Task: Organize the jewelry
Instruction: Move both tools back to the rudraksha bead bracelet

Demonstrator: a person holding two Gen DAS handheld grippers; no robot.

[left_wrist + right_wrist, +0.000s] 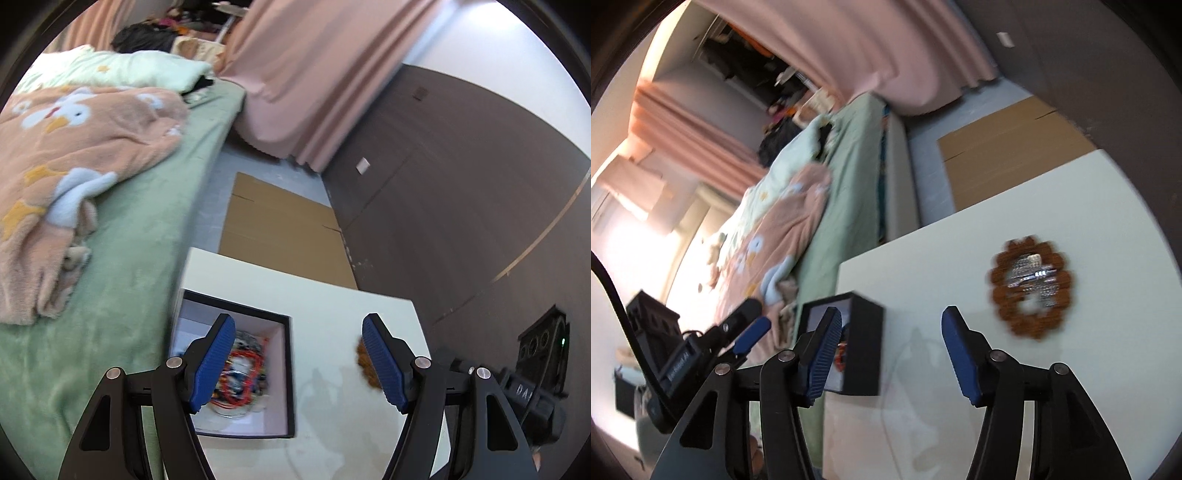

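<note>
The brown bead bracelet (pixel 1032 286) lies flat on the white table (pixel 960 240), long axis up-down in the right view, silver jewelry (pixel 1034 278) inside, black box (pixel 864 347) apart; both left gripper (pixel 297 363) and right gripper (pixel 890 354) spread, empty.

both fisheye views bend strongly at their dark rims. daylight glare washes out the right view's left edge. motion blur smears the brown beaded ring (pixel 1031 287); faint shadows cross the bench (pixel 960 258).

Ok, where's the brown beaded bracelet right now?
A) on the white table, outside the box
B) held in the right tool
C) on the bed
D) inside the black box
A: the bracelet lies on the bare table, apart from the box; the right tool is empty.
</note>
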